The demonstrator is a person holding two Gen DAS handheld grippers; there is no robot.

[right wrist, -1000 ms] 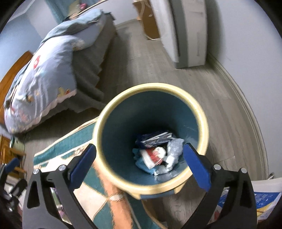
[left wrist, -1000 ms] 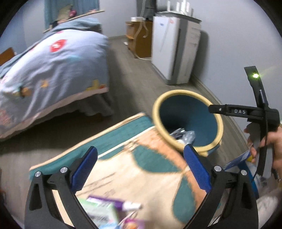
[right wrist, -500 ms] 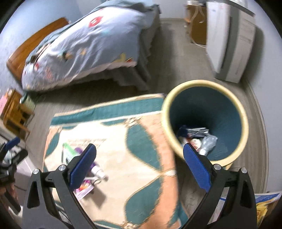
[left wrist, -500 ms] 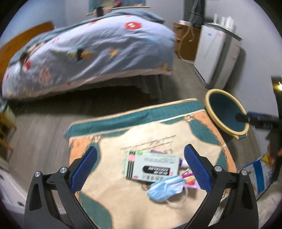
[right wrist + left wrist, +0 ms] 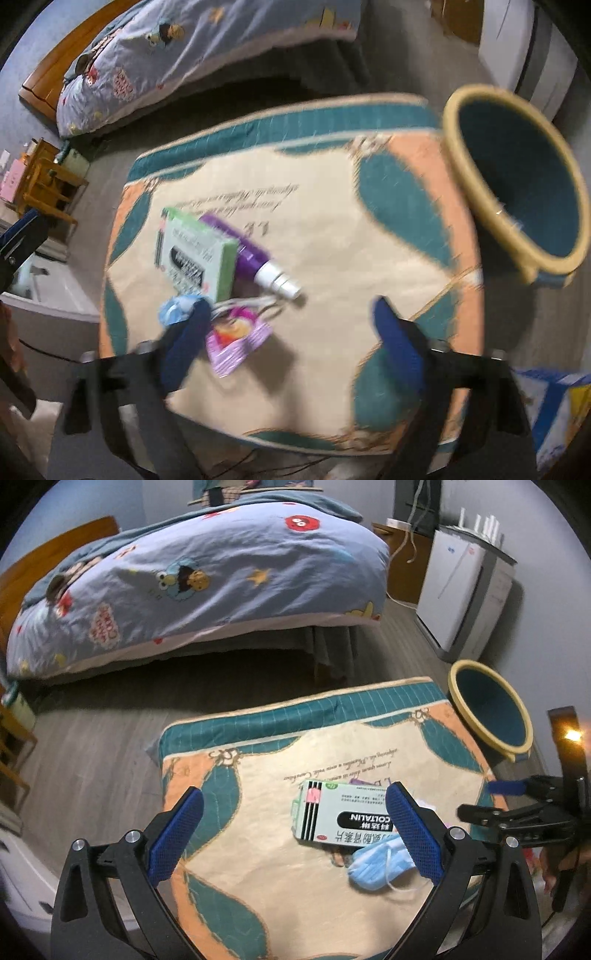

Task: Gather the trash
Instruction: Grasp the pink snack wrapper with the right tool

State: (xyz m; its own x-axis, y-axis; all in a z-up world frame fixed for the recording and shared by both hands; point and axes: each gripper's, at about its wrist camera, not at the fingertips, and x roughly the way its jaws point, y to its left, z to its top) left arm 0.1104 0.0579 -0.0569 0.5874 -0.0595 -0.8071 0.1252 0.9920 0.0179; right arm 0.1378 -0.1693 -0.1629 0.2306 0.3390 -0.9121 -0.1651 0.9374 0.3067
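Observation:
Trash lies on a patterned rug (image 5: 266, 805): a green and white medicine box (image 5: 343, 821) (image 5: 197, 256), a blue face mask (image 5: 380, 866) (image 5: 177, 308), a purple spray bottle (image 5: 255, 260) and a pink wrapper (image 5: 236, 341). A yellow-rimmed teal bin (image 5: 491, 709) (image 5: 517, 177) stands at the rug's right corner. My left gripper (image 5: 295, 838) is open and empty above the rug, left of the box. My right gripper (image 5: 291, 343) is open and empty above the rug, near the wrapper; it also shows in the left wrist view (image 5: 495, 801).
A bed (image 5: 192, 579) with a cartoon quilt lies beyond the rug. A white appliance (image 5: 465, 594) stands against the right wall. A wooden stool (image 5: 44, 181) is at the left. A blue and white paper (image 5: 550, 410) lies on the floor at the right.
Both grippers have swung away from the bin and back over the rug. The trash pile has come into view under them. Both stay open and empty.

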